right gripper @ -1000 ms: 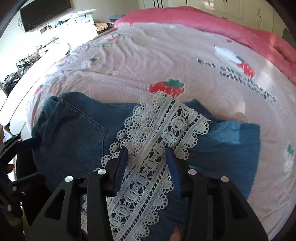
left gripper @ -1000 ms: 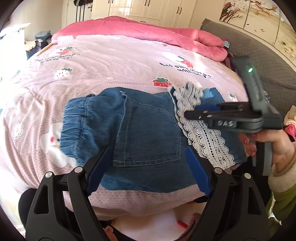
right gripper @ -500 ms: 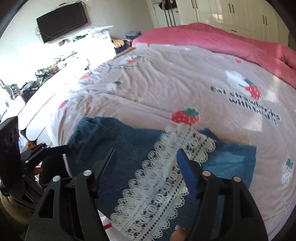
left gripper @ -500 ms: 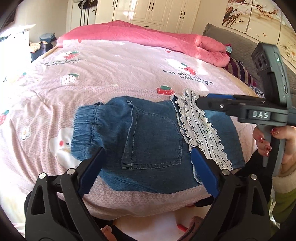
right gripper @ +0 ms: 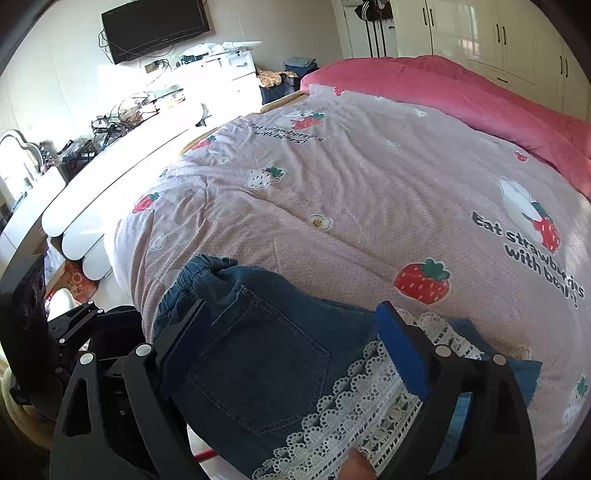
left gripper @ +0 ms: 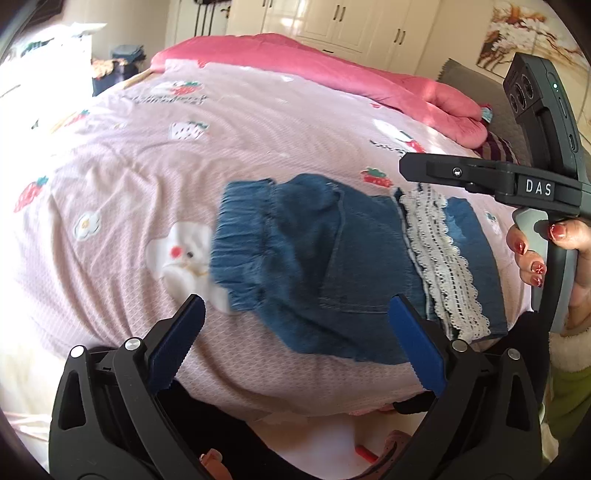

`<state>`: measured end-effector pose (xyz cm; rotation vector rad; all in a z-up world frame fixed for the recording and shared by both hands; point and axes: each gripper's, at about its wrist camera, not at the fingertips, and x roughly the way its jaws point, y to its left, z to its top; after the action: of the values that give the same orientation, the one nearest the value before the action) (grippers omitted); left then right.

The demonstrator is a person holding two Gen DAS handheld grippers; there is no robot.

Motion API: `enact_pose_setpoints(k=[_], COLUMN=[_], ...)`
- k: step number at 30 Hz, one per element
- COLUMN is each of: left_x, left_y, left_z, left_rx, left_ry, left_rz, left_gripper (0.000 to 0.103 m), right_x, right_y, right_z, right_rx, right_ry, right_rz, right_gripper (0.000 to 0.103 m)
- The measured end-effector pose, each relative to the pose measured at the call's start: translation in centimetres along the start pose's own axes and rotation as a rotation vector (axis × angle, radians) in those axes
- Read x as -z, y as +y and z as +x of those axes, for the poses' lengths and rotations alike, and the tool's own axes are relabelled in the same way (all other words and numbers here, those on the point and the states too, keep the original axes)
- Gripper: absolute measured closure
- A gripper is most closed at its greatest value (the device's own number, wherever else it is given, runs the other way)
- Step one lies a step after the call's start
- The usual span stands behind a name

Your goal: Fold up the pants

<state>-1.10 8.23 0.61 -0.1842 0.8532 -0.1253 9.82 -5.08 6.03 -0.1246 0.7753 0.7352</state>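
Folded dark-blue denim pants with a white lace cuff (left gripper: 332,266) lying flat near the close edge of the bed, on a pale pink quilt printed with strawberries and bears (left gripper: 155,155). Elastic waistband bunched toward the left in the left wrist view, back pocket facing up, lace band (right gripper: 369,417) draped across the right part of the bundle, a lighter blue leg end showing past it. Close hem of the pants just short of where the quilt rolls over the mattress edge.

Left gripper with black arms and blue toothed pads (left gripper: 295,343) hanging above the near edge, jaws spread wide after just opening, nothing between the pads, clear of the denim. Right gripper of the same build (right gripper: 291,343) over the pocket and the lace, jaws likewise spread wide after just opening, not pinching the cloth; in the left wrist view seen off to the right of the pants, gripped by a hand with red-painted nails (left gripper: 554,251).

Wide open quilt beyond the pants toward the far side, up to a rumpled deep-pink blanket (right gripper: 461,92). Left of the bed a white scalloped-edge desk (right gripper: 110,177) strewn with cables, a black wall-mounted television (right gripper: 155,26) above. White wardrobe doors (right gripper: 498,40) along the far wall.
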Motion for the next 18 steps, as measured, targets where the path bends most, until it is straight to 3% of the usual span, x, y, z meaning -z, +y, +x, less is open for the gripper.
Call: enact_pose_setpoints(k=[18], left_x=[1.0], left_y=[1.9], left_z=[3.7], left_rx=[0.110], left_ry=[0.086], left_rz=[-0.119], left_gripper=[0.010], right_x=[-2.4], right_y=[3.4], right_z=[7.3], right_rx=[-0.069], right_ry=[0.161], right_rz=[-0.147], right_gripper=[0.010])
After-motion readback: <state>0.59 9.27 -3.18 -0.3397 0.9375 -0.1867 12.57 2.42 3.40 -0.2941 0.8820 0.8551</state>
